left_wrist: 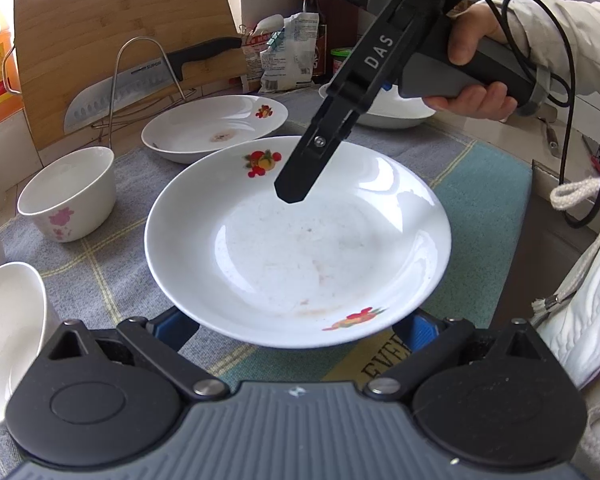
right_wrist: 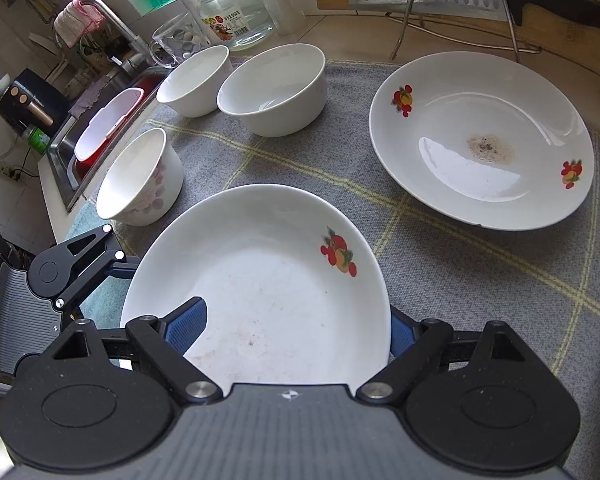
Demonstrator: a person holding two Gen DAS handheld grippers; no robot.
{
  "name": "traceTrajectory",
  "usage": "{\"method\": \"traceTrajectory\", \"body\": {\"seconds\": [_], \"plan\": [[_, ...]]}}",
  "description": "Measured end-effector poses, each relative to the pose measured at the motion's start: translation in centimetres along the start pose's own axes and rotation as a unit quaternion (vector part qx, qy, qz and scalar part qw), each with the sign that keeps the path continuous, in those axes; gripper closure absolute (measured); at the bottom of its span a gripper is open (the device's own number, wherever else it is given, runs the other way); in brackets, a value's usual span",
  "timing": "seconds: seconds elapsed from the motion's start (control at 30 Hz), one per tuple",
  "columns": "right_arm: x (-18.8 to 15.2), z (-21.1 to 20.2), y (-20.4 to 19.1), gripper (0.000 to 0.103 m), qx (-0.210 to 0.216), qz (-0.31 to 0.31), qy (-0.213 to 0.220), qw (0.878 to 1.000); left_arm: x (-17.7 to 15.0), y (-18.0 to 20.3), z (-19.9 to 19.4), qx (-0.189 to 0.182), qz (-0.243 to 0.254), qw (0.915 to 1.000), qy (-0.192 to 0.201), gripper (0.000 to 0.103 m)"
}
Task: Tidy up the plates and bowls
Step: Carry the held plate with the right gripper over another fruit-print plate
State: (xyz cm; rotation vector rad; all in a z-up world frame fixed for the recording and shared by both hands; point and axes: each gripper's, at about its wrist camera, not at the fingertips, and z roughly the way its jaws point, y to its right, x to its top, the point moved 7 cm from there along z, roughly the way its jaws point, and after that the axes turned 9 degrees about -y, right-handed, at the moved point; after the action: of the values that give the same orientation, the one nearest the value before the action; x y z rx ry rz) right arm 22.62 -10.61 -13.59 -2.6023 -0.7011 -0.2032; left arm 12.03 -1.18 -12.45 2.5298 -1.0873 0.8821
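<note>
A white plate [left_wrist: 300, 260] [right_wrist: 268, 288] with fruit decals lies on the grey checked cloth [right_wrist: 460, 272]. My left gripper [left_wrist: 296, 332] has its blue pads wide apart, their tips hidden beneath the plate's near rim; whether they press on it is hidden. My right gripper [right_wrist: 294, 332] [left_wrist: 296, 188] stands open astride the far rim, one pad [right_wrist: 188, 328] over the plate's well and the other outside the rim. A second decal plate [left_wrist: 204, 128] [right_wrist: 480, 140] with a brown stain lies beyond. Three white bowls [right_wrist: 140, 180] [right_wrist: 276, 88] [right_wrist: 196, 80] stand to the side.
Behind the right gripper lies a third plate [left_wrist: 396, 114]. A knife [left_wrist: 112, 96] leans in a wire rack against a wooden board [left_wrist: 100, 20]. Bottles and a bag [left_wrist: 288, 52] crowd the back. A sink [right_wrist: 96, 132] and glass jar [right_wrist: 236, 12] border the cloth. A hand [left_wrist: 476, 92] holds the right gripper.
</note>
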Motion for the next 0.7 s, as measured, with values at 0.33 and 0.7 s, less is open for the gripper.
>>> {"method": "traceTrajectory", "body": {"seconds": [0.33,0.7], "plan": [[-1.9,-2.6,2.5,0.009,-0.011,0.011,0.015,1.000,2.5,2.3,1.3,-0.016,0.006,0.9999,0.001,0.002],[-4.2,-6.5,6.9,0.009,-0.031,0.035,0.038,0.998,6.7,4.5,3.8,-0.037,0.026,0.9989,0.009,0.002]]}}
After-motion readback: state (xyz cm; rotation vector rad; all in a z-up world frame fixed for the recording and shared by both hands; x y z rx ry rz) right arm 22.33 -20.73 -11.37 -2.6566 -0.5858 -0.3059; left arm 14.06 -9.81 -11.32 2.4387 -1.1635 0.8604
